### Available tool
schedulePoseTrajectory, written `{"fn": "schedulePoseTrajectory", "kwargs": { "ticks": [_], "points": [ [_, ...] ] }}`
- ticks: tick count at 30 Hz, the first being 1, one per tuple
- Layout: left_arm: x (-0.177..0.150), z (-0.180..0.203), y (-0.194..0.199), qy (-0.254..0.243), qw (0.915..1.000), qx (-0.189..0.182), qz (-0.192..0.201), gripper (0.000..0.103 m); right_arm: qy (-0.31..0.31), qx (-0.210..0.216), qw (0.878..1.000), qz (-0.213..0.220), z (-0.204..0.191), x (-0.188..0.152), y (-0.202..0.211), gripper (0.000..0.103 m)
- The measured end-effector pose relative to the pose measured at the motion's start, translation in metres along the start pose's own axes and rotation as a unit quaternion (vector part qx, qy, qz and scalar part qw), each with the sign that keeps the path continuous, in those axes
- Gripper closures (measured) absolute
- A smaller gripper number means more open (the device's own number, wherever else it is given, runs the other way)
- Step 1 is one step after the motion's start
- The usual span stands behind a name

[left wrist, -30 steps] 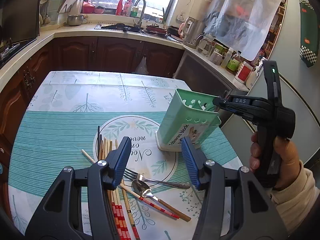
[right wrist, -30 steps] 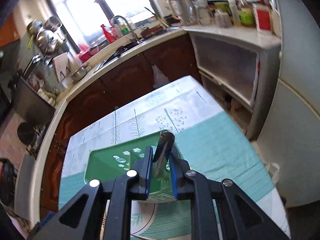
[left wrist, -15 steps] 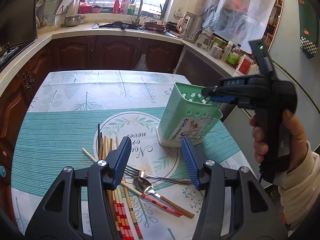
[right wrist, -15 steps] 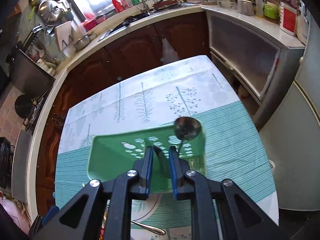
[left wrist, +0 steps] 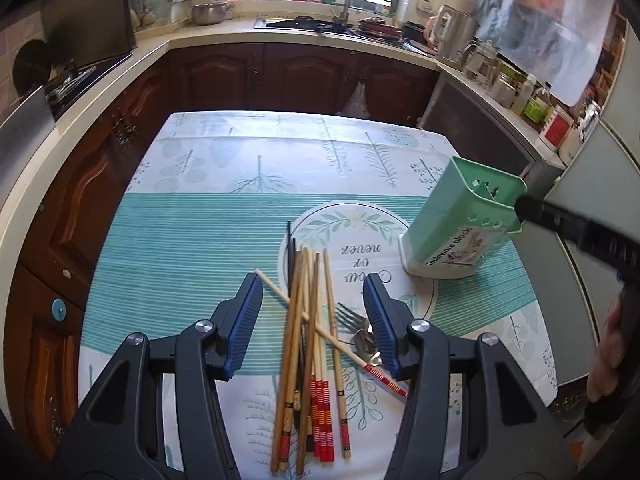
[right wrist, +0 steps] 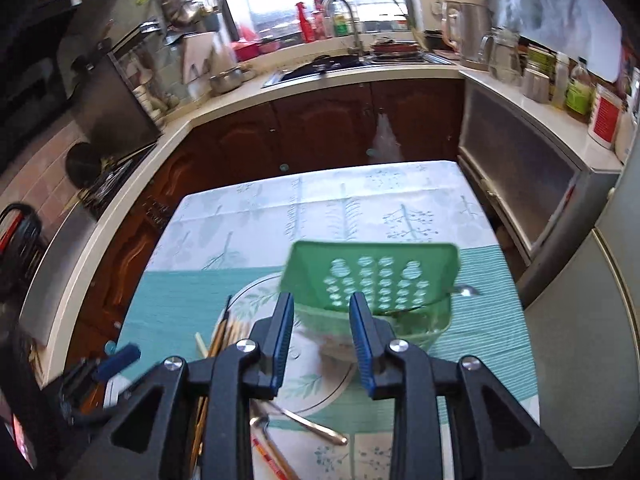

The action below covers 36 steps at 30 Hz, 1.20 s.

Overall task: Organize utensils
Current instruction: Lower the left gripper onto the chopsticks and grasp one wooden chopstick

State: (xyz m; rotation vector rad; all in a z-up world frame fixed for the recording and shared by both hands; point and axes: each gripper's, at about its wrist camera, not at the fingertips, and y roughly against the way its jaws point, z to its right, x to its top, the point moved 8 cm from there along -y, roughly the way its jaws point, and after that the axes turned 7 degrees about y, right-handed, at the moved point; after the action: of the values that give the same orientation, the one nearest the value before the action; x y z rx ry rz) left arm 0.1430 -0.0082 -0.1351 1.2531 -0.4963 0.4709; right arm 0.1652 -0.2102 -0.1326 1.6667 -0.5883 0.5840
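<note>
Right now my left tongs (left wrist: 314,324) hang over the near edge of the tabletop (left wrist: 192,240), jaws standing about half open with nothing between the pads; the bundle of chopsticks (left wrist: 308,344) lies on the cloth directly below the gap, untouched. A fork (left wrist: 350,316) and a spoon (left wrist: 366,346) lie just beside the chopsticks, partly hidden behind the right-hand pad.

My right tongs (right wrist: 322,338) are opening, and nothing is gripped between the pads. The green utensil holder (right wrist: 374,280) sits just beyond their tips, toward the tabletop's right edge. A spoon bowl (right wrist: 466,290) pokes out past its right wall.

From the left camera I see the holder's printed side (left wrist: 460,248) and the right tongs' tip at its rim, but not that spoon. From the right camera I see the holder's perforated inner wall, and my left tongs (right wrist: 116,358) only as a blur at the near left corner.
</note>
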Motion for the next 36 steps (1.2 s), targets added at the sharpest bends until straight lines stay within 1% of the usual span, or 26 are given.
{"fn": "schedulePoseTrajectory", "kwargs": {
  "ticks": [2,4,6,11,13,15,18,20,22,24,26,27,29,33,36],
  "points": [
    [0.001,-0.010,0.005,0.006,0.9999,0.009,-0.001,0.054,0.017,0.009,1.000,0.001,-0.013,-0.007,0.005,0.074],
    [0.001,-0.018,0.008,0.008,0.9998,0.019,-0.002,0.054,0.040,0.007,0.999,-0.007,-0.025,-0.014,0.006,0.074],
    [-0.002,-0.025,0.011,0.014,0.9997,0.018,-0.007,0.054,0.064,0.010,0.998,-0.015,-0.035,-0.022,0.005,0.074],
    [-0.016,-0.045,0.004,0.032,0.9987,0.012,-0.038,0.054,0.110,0.017,0.993,-0.038,-0.054,-0.041,-0.004,0.074],
    [-0.026,-0.051,-0.005,0.034,0.9977,0.006,-0.059,0.054,0.121,0.025,0.991,-0.052,-0.060,-0.051,-0.011,0.074],
    [-0.036,-0.054,-0.016,0.037,0.9956,-0.014,-0.085,0.054,0.124,0.033,0.990,-0.064,-0.064,-0.059,-0.017,0.074],
    [-0.049,-0.056,-0.037,0.036,0.9911,-0.038,-0.122,0.054,0.122,0.058,0.987,-0.089,-0.074,-0.073,-0.031,0.074],
    [-0.055,-0.056,-0.050,0.032,0.9888,-0.043,-0.139,0.058,0.117,0.073,0.985,-0.103,-0.081,-0.080,-0.040,0.074],
    [-0.057,-0.053,-0.060,0.023,0.9866,-0.058,-0.151,0.061,0.109,0.085,0.983,-0.117,-0.086,-0.088,-0.049,0.074],
    [-0.058,-0.049,-0.073,0.020,0.9826,-0.074,-0.169,0.064,0.100,0.096,0.982,-0.127,-0.092,-0.094,-0.057,0.074],
    [-0.059,-0.045,-0.085,0.021,0.9776,-0.091,-0.188,0.076,0.092,0.105,0.981,-0.135,-0.097,-0.100,-0.064,0.074],
    [-0.059,-0.043,-0.092,0.019,0.9752,-0.098,-0.198,0.078,0.089,0.108,0.980,-0.138,-0.098,-0.102,-0.066,0.074],
    [-0.058,-0.042,-0.102,0.015,0.9727,-0.101,-0.209,0.088,0.084,0.114,0.980,-0.142,-0.101,-0.104,-0.071,0.074],
    [-0.058,-0.040,-0.112,0.014,0.9676,-0.112,-0.226,0.089,0.074,0.125,0.979,-0.144,-0.106,-0.106,-0.075,0.074],
    [-0.060,-0.039,-0.117,0.007,0.9654,-0.113,-0.235,0.089,0.074,0.130,0.978,-0.144,-0.107,-0.108,-0.075,0.074]
  ]
}}
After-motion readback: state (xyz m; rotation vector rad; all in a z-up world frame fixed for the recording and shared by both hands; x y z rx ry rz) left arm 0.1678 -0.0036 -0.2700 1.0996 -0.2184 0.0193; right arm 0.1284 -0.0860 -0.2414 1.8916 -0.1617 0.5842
